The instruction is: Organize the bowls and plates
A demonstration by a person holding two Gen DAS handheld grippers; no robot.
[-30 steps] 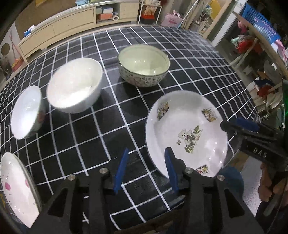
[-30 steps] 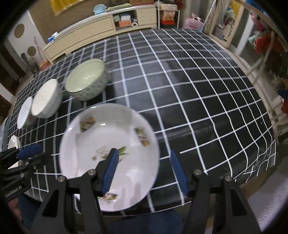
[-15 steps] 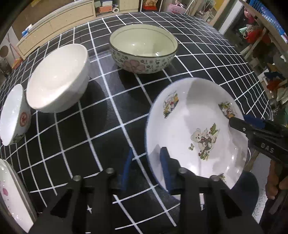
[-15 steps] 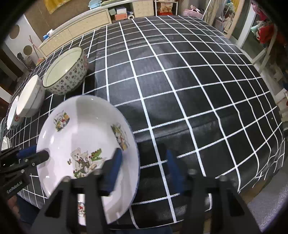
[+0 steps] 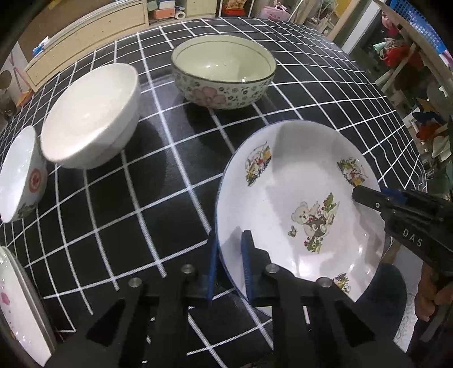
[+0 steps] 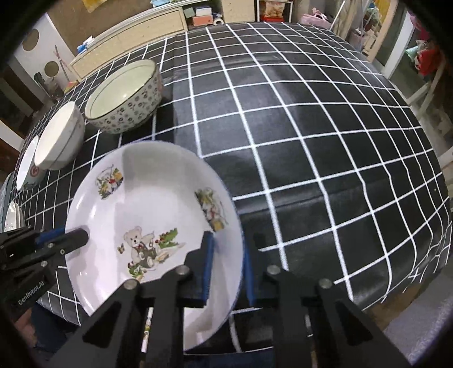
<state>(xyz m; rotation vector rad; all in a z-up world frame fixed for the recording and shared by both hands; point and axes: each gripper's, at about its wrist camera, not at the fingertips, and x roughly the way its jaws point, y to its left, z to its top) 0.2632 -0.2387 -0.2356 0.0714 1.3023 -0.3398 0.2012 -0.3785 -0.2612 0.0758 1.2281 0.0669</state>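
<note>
**Bear plate gripped on both rims over checked table**

Cluttered room: low cabinet along the far wall, shelving and a blue basket to the right. Table covered in black cloth with white grid lines; right half bare.

Largest item: white plate with blue edge, printed with a teddy bear at centre and small pictures around the wall. Positioned at the near table edge, overhanging it, tilted. Pinched at two opposite sides. Left gripper clamped on the plate's left rim, one blue pad inside, one outside. Right gripper clamped likewise on the right rim, pads on either face.

Behind the plate, in a row running leftward:
- flowered bowl, dark rim, pale inside, upright, well apart from the plate;
- plain white bowl, near the flowered one, not touching;
- small white bowl with red emblem, just beside the plain one; contact cannot be told.

Far left, at the near corner: edge of another white plate with pink marks, partly out of frame.
</note>
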